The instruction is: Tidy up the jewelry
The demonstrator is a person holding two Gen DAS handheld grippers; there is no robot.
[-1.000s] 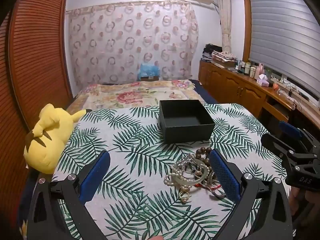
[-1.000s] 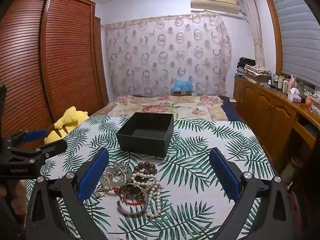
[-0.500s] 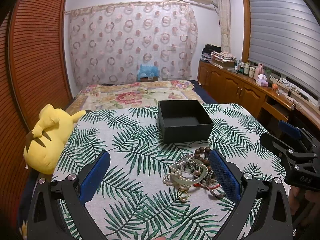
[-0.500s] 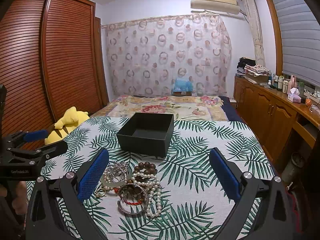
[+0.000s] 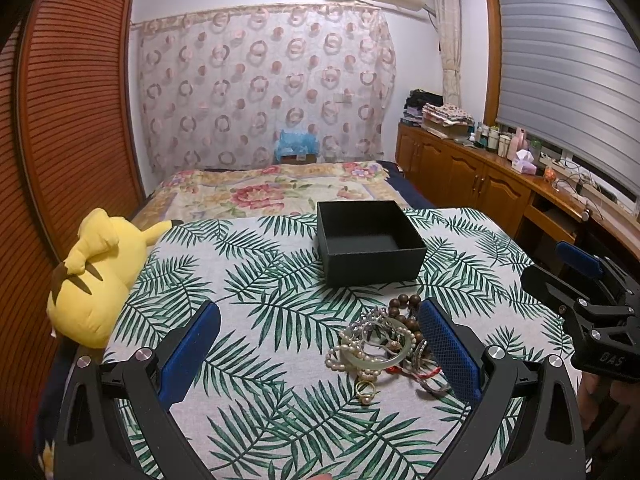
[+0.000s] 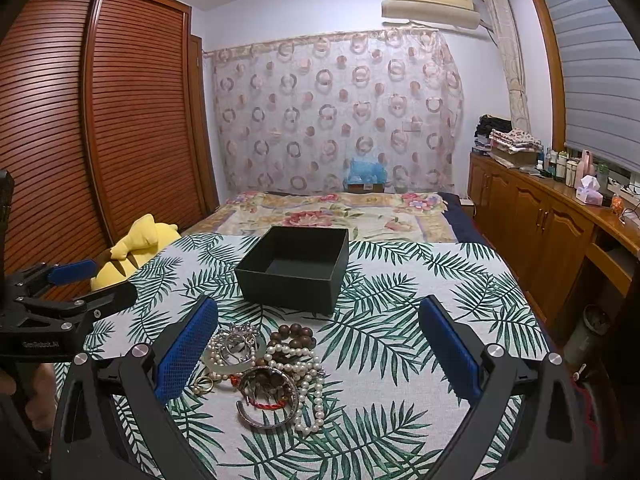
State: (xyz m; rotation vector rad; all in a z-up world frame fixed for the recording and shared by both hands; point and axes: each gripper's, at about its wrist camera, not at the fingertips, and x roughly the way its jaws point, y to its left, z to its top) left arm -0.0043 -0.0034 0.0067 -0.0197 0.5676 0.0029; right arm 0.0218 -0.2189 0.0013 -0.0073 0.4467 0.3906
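Left gripper (image 5: 320,356), right gripper (image 6: 318,354) level, low over jewelry (image 6: 264,372); jaws wide, empty. Box (image 6: 296,270) beyond, seemingly empty.

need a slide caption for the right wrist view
Open right gripper above a tangled jewelry pile, empty black box beyond on the palm-leaf cloth.

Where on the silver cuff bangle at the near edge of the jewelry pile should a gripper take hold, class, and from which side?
Grip the silver cuff bangle on its near curved band, coming from above on the near side with the open right gripper. It lies flat at the pile's front, and that arc looks clear of the pearl strand and the red cord, so one finger could probably slip inside the ring.
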